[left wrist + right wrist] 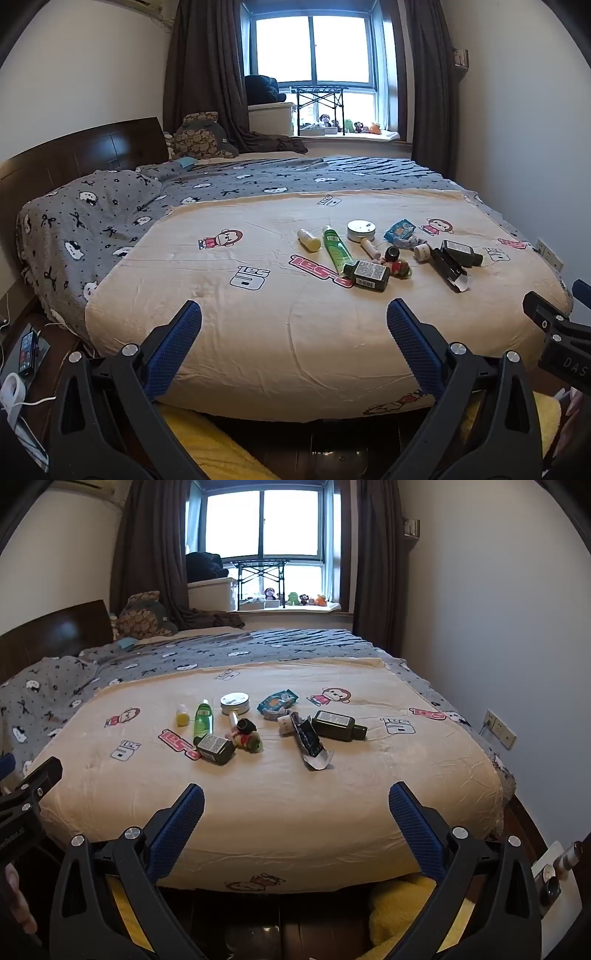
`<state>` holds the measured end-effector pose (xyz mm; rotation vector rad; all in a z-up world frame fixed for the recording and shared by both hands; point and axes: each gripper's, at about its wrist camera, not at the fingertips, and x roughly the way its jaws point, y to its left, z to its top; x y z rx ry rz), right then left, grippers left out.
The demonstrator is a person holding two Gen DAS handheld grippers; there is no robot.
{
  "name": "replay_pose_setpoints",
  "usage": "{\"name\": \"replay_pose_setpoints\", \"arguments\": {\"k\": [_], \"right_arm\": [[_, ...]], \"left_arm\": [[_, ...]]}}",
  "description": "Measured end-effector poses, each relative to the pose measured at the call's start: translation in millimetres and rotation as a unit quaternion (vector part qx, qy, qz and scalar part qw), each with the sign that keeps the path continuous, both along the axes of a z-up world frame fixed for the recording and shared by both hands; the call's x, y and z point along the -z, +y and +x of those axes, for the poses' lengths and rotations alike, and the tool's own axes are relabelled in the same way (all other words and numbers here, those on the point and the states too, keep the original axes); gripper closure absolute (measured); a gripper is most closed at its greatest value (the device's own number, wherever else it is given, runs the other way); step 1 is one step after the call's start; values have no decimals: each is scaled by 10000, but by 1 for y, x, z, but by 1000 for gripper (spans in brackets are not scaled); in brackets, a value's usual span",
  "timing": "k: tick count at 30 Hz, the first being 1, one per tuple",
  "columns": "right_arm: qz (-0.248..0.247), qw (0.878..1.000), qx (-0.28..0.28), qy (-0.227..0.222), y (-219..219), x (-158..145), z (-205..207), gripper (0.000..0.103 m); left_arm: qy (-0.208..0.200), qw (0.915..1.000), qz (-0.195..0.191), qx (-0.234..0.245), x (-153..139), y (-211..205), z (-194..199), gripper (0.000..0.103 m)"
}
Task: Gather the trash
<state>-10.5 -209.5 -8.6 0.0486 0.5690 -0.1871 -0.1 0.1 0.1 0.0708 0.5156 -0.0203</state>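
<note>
the wide bed under a cream cartoon-print cover [280, 812] carries the trash in a loose cluster at its middle, well apart from both tongs. the left tongs [294, 321] and right tongs [296, 801] hang at the near edge, jaws spread wide and empty. the soft cover could sag under a press, so the dark green square bottle with a white label [215, 746] might roll, and the flat torn black wrapper [312, 744] could slip from the pads. small pieces crowd together; one grab may drag neighbours. the cover's pink and black lettering sits upside down and is not legible for certain; bottle labels are too small to read.
</note>
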Motion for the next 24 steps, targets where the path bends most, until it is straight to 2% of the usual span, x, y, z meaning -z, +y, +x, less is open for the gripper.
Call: {"name": "replay_pose_setpoints", "arguments": {"k": [17, 24], "right_arm": [[46, 10000, -9, -47, 0, 0, -1, 3], [46, 10000, -11, -26, -4, 1, 1, 3]], "left_arm": [[-10, 10000, -82, 41, -11, 4, 0, 8], [-23, 9999, -98, 35, -6, -2, 0, 8]]}}
